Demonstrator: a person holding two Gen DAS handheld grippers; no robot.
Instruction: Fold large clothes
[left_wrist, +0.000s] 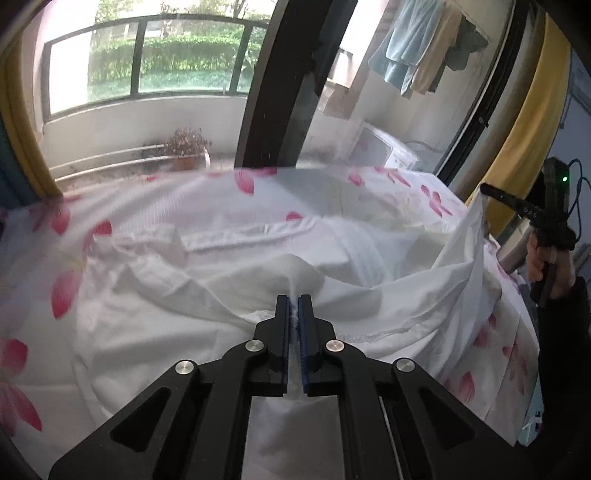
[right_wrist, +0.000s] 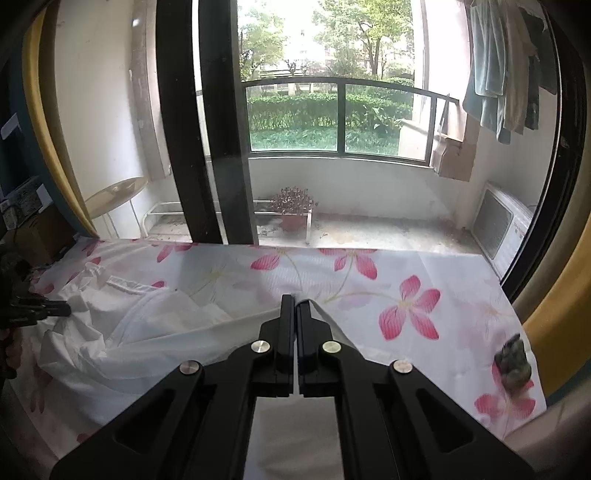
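Observation:
A large white garment (left_wrist: 229, 280) lies crumpled on a table covered with a white cloth printed with pink flowers (left_wrist: 62, 295). My left gripper (left_wrist: 294, 306) is shut on a bunched fold of the garment near its hem. My right gripper (right_wrist: 296, 302) is shut on another edge of the garment (right_wrist: 147, 332) and holds it lifted, so the fabric hangs taut. The right gripper also shows at the right of the left wrist view (left_wrist: 487, 190), with fabric draped from it. The left gripper shows at the left edge of the right wrist view (right_wrist: 62, 309).
The flowered table cloth (right_wrist: 406, 306) ends at a glass sliding door with a black frame (right_wrist: 218, 147). A small dark object (right_wrist: 513, 362) lies on the table at the right. Yellow curtains (left_wrist: 532, 122) hang at both sides.

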